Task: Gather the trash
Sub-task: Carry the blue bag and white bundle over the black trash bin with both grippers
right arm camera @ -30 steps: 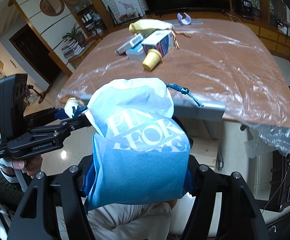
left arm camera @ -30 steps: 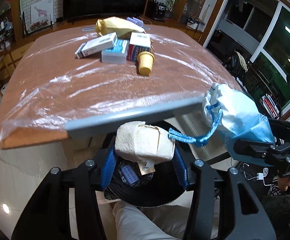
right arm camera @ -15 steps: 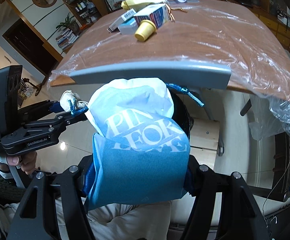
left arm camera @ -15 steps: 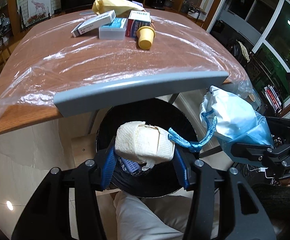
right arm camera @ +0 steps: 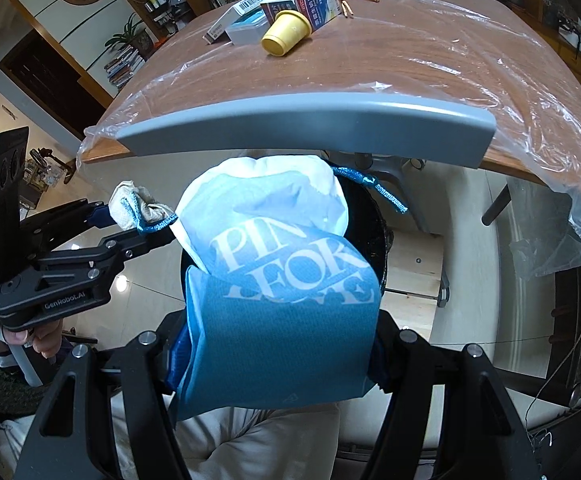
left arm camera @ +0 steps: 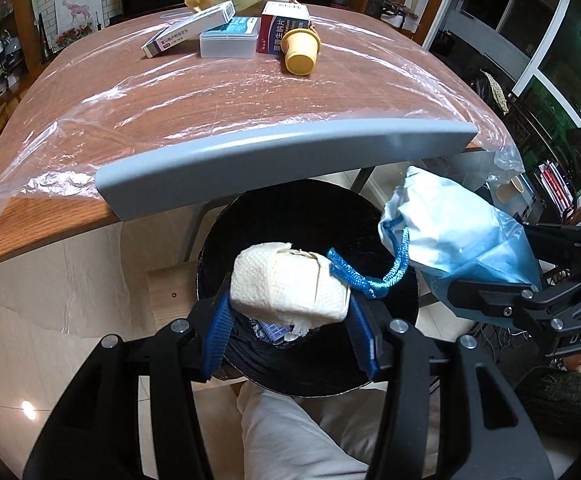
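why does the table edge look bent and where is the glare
Left wrist view: fisheye lens bows the table edge; light glares white off its plastic sheet; corners go black. Right wrist view: same bowing, glare on the sheet's right side, and the blue bag fills the centre.

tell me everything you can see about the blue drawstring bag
The blue drawstring bag is soft fabric, white at its gathered top and blue below, with partly readable large white lettering. The right gripper clamps its lower part. It hangs above the black bin. Its braided blue cord trails against the tissue wad.
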Available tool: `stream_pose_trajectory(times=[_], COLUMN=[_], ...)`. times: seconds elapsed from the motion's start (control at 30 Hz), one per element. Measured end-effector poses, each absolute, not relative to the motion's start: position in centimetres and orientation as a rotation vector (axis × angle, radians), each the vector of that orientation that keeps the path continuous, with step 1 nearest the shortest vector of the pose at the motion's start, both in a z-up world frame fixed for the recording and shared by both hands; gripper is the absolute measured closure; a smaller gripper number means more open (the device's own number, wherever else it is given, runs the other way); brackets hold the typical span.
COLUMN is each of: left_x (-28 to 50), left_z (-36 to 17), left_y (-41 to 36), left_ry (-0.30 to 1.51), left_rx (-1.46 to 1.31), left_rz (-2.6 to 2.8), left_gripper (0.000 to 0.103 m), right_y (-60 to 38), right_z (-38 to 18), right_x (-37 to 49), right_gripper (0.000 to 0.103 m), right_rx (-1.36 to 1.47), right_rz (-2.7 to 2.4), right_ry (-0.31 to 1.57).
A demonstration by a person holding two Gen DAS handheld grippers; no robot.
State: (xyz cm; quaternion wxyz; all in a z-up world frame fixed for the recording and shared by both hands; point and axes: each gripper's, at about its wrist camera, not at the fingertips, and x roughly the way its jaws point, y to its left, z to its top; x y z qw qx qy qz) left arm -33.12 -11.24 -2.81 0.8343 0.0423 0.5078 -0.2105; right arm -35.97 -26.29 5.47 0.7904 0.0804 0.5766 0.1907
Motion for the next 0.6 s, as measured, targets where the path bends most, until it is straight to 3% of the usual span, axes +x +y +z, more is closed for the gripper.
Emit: stream_pose_trajectory(times=[0.6], left_x=[-32.3], left_z=[-5.3], left_y=[-12.1], left_ry=[1.112], left_rx=[0.102], left_rz=[-0.437], left_gripper=[0.051], right_y=[-24.9], right_z=[2.5], right_x=[-34.1], right_gripper=[0.037], right_rx=[0.139], right_rz=[0.395], right_ry=[1.296])
